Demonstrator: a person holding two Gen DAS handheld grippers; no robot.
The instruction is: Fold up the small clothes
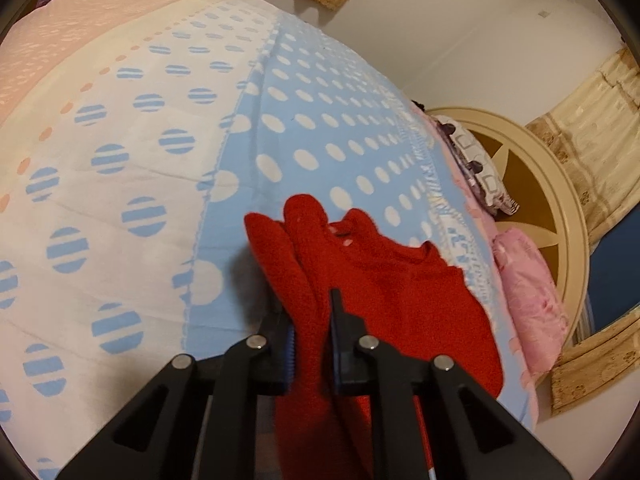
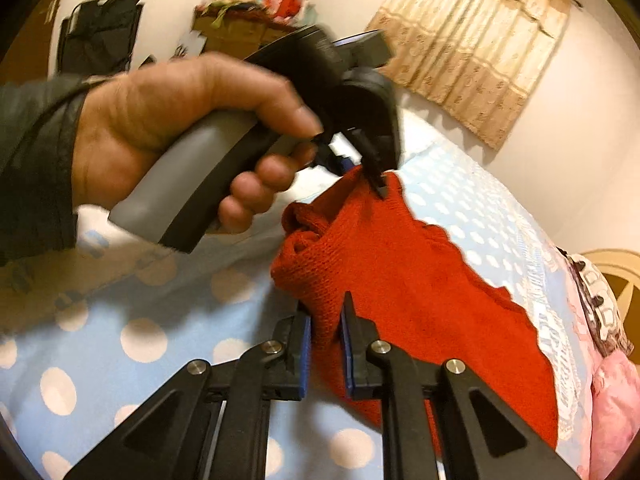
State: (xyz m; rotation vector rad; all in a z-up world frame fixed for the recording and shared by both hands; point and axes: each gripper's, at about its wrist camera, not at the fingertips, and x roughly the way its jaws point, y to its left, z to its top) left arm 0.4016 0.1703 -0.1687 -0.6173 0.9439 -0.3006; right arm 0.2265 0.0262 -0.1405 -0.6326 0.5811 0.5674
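My red knit garment (image 2: 404, 280) lies bunched on the bed's blue polka-dot cover (image 1: 320, 128). My left hand-held gripper (image 1: 311, 344) pinches its far edge; my right hand-held gripper (image 2: 326, 344) clamps its near edge.

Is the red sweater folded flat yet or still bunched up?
Still bunched. The red sweater is gathered in rolls at its near edge, pinched in both the left claw and right claw over the dotted bedspread.
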